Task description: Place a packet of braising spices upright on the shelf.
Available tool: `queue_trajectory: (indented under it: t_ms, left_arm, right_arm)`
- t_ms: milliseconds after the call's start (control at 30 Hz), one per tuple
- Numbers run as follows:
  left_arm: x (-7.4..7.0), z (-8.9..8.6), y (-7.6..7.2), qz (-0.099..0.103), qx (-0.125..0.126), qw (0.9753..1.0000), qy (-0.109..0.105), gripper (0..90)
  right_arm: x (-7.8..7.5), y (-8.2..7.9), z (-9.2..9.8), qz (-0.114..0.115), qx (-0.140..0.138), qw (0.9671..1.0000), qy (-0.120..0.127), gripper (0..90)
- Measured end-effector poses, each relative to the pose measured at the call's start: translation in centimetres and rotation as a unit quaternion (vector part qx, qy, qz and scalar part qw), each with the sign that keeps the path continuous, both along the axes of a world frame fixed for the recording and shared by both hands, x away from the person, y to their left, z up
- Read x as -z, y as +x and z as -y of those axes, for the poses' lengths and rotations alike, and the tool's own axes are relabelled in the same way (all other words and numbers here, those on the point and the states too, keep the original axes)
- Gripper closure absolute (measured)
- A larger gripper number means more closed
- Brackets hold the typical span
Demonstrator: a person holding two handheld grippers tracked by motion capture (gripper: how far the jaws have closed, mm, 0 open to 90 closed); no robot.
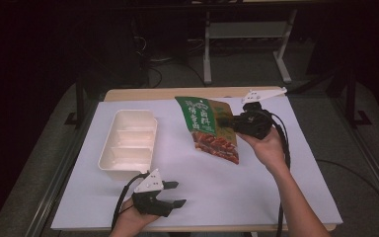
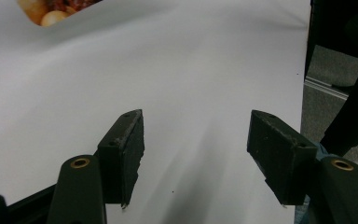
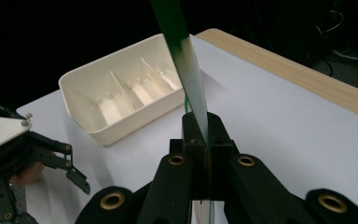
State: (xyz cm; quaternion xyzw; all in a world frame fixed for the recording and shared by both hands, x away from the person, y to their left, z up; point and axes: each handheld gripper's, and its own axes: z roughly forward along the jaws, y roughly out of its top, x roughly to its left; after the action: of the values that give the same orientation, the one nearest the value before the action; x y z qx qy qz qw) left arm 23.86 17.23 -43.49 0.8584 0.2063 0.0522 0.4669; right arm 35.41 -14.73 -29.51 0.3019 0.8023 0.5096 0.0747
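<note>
Right gripper (image 1: 231, 123): held in the person's right hand (image 1: 265, 147) over the far right part of the table, its jaws pointing left and pressed together on the right edge of the snack pouch; in the right gripper view the jaws (image 3: 201, 140) met on the pouch's thin edge with no gap showing.
Snack pouch (image 1: 208, 128): a green packet with a picture of brown food on its lower part, hanging tilted in the air above the white sheet, just right of the table's middle; its lower corner seemed close to the sheet, though contact could not be told.
Pouch in the right gripper view: seen edge-on as a narrow green and white strip (image 3: 186, 70) rising from the jaws.
Left gripper (image 1: 173, 193): held in the person's left hand (image 1: 131, 222) at the near edge of the table, left of centre, jaws spread wide and holding nothing, pointing right.
Left gripper view: the two black jaws (image 2: 196, 154) stood well apart over bare white sheet, with a corner of the pouch's food picture (image 2: 51, 9) at the top left.
Divided tray (image 1: 128, 143): a cream plastic box with three compartments, lying along the left side of the table, well apart from the pouch, nothing seen inside it.
White sheet (image 1: 217, 187): covered most of the wooden table (image 1: 143, 93), whose far edge showed beyond it.
</note>
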Motion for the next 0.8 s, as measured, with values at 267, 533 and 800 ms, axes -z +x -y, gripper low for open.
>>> queue_trajectory:
  t_ms: [267, 533, 800]
  left_arm:
    - [-0.3, -0.4, 0.0, 0.007, -0.001, 1.0000, -0.006, 34.6]
    - [-0.4, -1.0, -0.1, 0.006, -0.001, 0.9997, -0.022, 34.4]
    - [-0.2, -0.8, -0.5, 0.011, 0.010, 0.9997, -0.021, 33.6]
  right_arm:
    - [-1.2, 0.6, -1.7, 0.009, -0.012, 0.9999, 0.001, 89.4]
    - [-2.6, 1.0, -4.0, 0.018, -0.026, 0.9995, 0.008, 89.5]
    - [-3.4, 1.8, -6.7, 0.023, -0.042, 0.9987, 0.014, 89.5]
